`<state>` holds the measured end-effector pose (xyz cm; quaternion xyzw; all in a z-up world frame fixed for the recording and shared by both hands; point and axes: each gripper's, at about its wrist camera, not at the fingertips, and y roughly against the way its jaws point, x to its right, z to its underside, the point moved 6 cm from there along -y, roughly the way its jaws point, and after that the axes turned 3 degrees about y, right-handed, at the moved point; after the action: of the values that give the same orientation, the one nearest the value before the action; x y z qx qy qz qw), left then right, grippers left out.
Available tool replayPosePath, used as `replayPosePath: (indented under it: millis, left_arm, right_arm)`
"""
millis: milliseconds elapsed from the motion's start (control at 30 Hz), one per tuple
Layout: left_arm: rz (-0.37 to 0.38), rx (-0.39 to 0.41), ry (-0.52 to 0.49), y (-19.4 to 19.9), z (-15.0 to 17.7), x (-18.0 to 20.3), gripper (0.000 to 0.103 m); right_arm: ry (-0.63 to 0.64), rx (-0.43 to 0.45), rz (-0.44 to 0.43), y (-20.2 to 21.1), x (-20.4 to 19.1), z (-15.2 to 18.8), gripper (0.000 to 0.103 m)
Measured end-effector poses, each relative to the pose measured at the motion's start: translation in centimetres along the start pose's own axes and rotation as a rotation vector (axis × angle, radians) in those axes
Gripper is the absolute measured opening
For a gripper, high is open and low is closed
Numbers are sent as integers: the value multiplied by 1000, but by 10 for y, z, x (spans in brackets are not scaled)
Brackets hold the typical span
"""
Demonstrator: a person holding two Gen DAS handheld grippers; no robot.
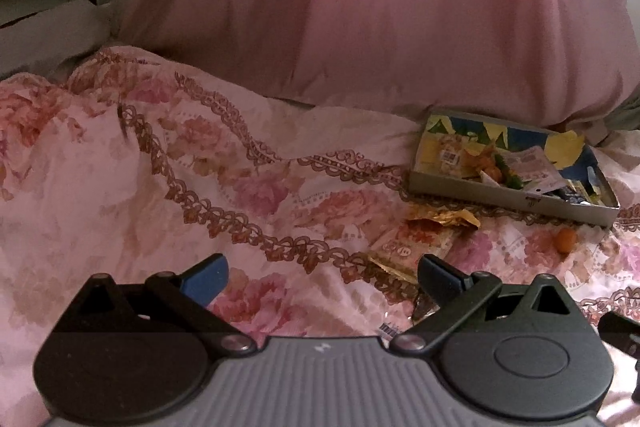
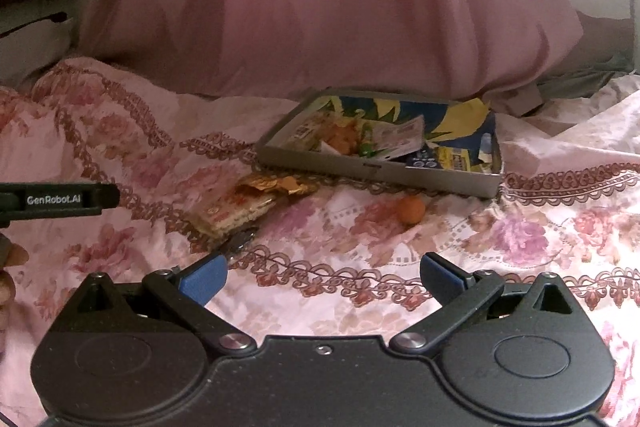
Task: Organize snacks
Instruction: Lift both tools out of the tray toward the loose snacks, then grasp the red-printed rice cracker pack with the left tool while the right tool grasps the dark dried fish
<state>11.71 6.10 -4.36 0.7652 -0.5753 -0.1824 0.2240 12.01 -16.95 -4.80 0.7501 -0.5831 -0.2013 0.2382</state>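
On the pink floral bedspread [image 2: 400, 307], we are hovering both hand-held grippers — left [image 1: 322, 277] and right [image 2: 322, 277] — spread and empty. The shallow grey cardboard tray [image 2: 372, 173] is already holding several packets; the orange-gold wrapped snack packets [image 2: 244, 205] and the small orange round sweet [image 2: 410, 209] are lying just outside it.

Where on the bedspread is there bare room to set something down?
Free: the floral bedspread right of the orange ball, and the stretch left of the cracker packets. Crowded: the tin box, full of wrappers, and the strip just before it.
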Motion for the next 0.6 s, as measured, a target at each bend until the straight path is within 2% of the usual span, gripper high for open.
replayPosePath:
  millis: [600]
  left_arm:
    - [-30, -96, 12, -18, 4, -2, 103]
  right_arm:
    - [2, -44, -6, -17, -7, 5, 102]
